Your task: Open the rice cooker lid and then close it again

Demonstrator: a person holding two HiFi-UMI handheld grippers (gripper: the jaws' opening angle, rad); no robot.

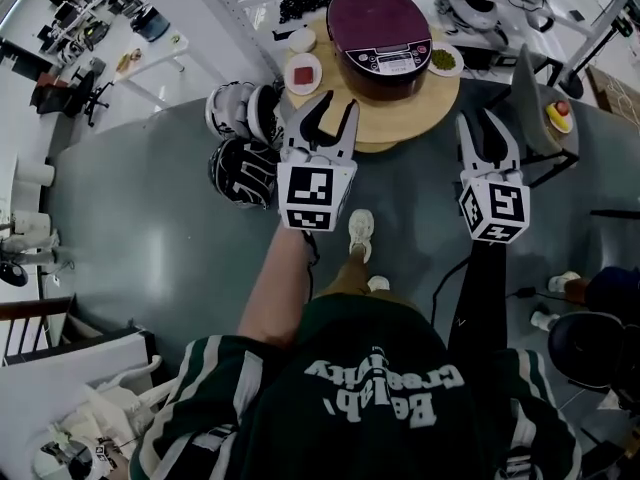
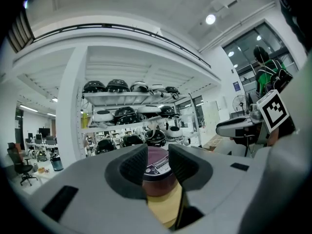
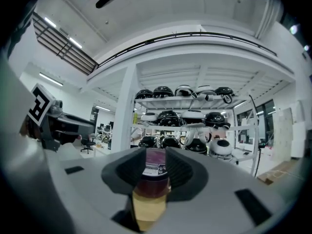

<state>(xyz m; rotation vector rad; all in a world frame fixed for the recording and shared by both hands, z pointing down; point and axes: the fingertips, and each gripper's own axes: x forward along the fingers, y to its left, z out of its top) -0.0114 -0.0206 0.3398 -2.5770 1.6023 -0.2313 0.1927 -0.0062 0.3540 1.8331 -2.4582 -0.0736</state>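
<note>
Round wooden table [image 1: 400, 118] has the maroon rice cooker [image 1: 380, 28] on it, lid down. Left gripper [image 1: 335, 108] and right gripper [image 1: 481, 123] are both spread, nothing pinched.

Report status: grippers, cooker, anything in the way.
Left hand-held gripper, right hand-held gripper open, empty, short of the table. Rice cooker lid shut. Red dish and green dish flank it, not blocking.

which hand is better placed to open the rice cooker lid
Left, probably: the left tongs, open and empty, are at the edge of the round table, just short of the closed rice cooker. The right tongs, also open, hang beside the table, farther away.
</note>
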